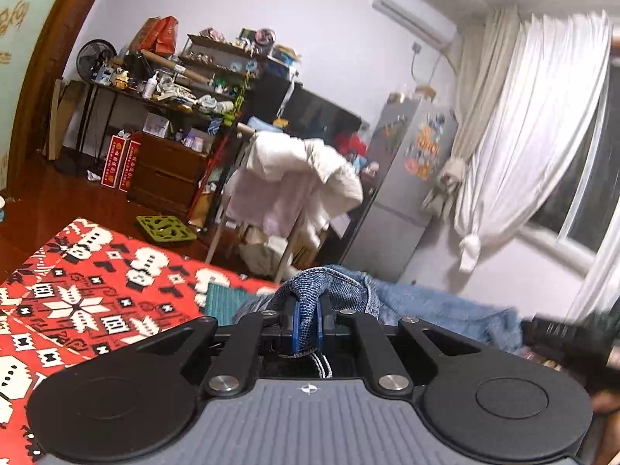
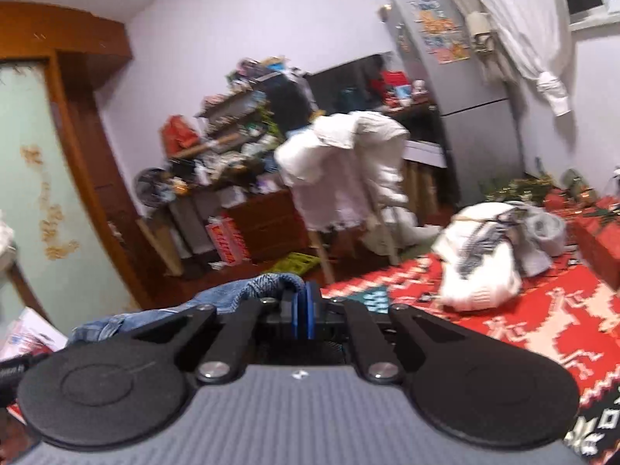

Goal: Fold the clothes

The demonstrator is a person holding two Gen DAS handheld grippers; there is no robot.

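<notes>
Together, both tools (image 1: 308, 323) (image 2: 304, 312) pinch denim garment (image 1: 426, 306).

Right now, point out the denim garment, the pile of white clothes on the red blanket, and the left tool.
denim garment (image 1: 445, 306), left wrist view, on the loose blue cloth.
pile of white clothes (image 2: 480, 267), right wrist view, on its front bulge.
left tool (image 1: 308, 323), left wrist view, between the fingertips.
</notes>
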